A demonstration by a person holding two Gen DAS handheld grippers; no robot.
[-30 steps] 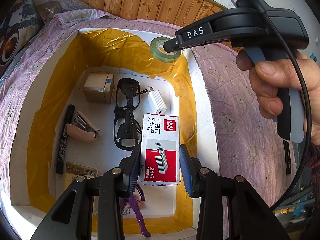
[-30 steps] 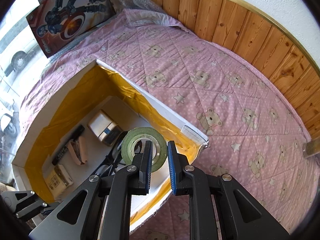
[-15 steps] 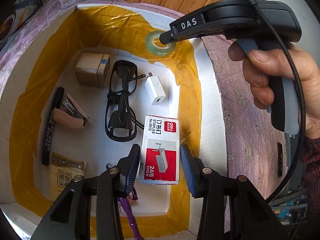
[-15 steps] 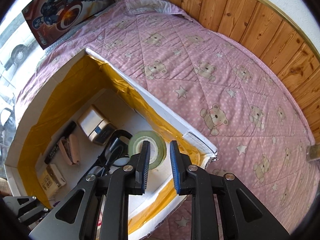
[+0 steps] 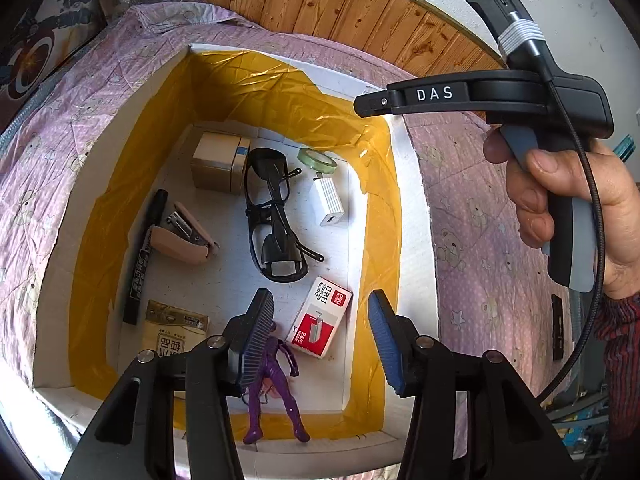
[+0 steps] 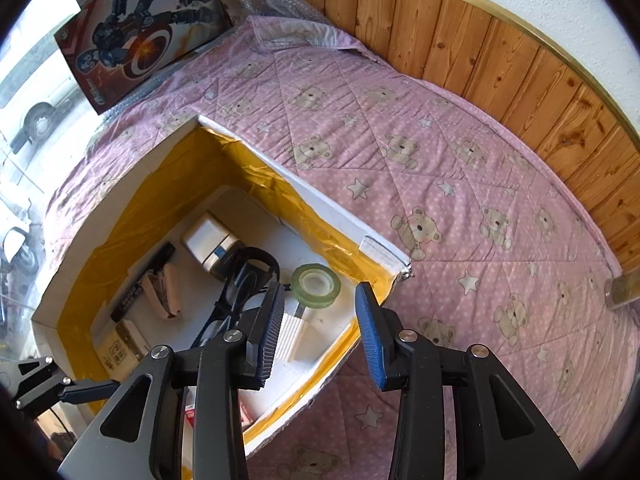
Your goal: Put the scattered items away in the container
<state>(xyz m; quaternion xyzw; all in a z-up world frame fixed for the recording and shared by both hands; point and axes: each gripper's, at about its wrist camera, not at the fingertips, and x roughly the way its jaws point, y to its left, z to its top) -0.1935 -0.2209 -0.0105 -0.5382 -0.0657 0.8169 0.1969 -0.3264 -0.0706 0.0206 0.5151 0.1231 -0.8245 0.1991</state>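
Observation:
A white foam box [image 5: 416, 216] lined with yellow tape sits on the pink quilt. Its floor holds a red-and-white staples box [image 5: 320, 322], a green tape roll [image 5: 317, 159] [image 6: 316, 285], black glasses [image 5: 274, 216], a white charger [image 5: 330, 202], a pink stapler [image 5: 182, 236], a black marker [image 5: 144, 256], a tan box [image 5: 218, 160], a yellow packet [image 5: 170, 336] and a purple figure [image 5: 276, 396]. My left gripper [image 5: 318, 344] hangs open above the staples box. My right gripper [image 6: 318, 338] hangs open above the tape roll, in a person's hand [image 5: 560, 208].
The pink bear-print quilt [image 6: 440, 184] spreads to the right of the box. A wooden panel wall [image 6: 500, 60] runs along the far edge. A toy carton [image 6: 136, 36] stands at the quilt's far left corner.
Both grippers opened and rose. The staples box dropped from the left gripper onto the box floor. The tape roll fell from the right gripper and lies near the far wall.

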